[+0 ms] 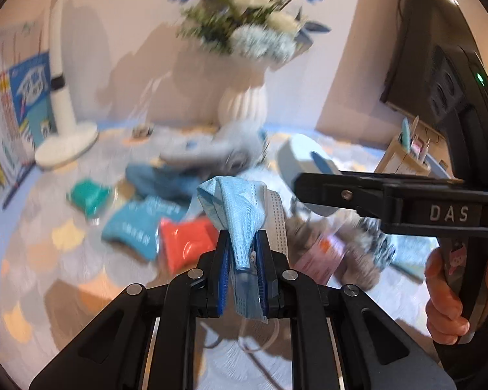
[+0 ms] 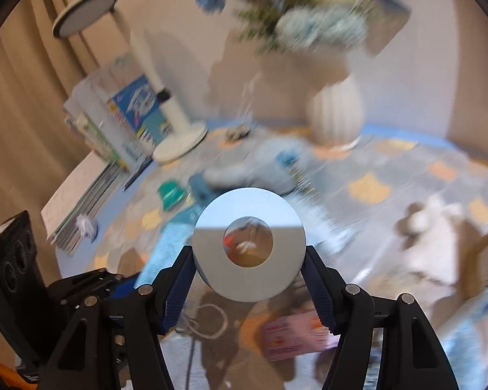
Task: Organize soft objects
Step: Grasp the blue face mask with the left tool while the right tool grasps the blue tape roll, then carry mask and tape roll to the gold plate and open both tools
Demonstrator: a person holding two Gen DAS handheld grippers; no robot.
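A light blue face mask (image 1: 237, 201), folded and drooping over, is pinched between the blue pads of my left gripper (image 1: 243, 237), which is shut on it above the table. Its ear loops hang below the jaws. A white paper roll (image 2: 211, 243) with a hollow core sits end-on between the pads of my right gripper (image 2: 248, 253), which is shut on its sides. In the left wrist view the same roll (image 1: 305, 159) shows to the right of the mask, with the right gripper (image 1: 304, 187) seen side-on and a hand (image 1: 445, 295) around its handle.
On the patterned tablecloth (image 1: 48, 260) lie a grey plush toy (image 1: 211, 149), teal packs (image 1: 89, 195), an orange-red pack (image 1: 185, 243) and a pink pack (image 1: 315, 256). Behind stand a white vase of flowers (image 1: 244, 104), a lamp base (image 1: 66, 149), books (image 1: 19, 104) and a wooden holder (image 1: 403, 156).
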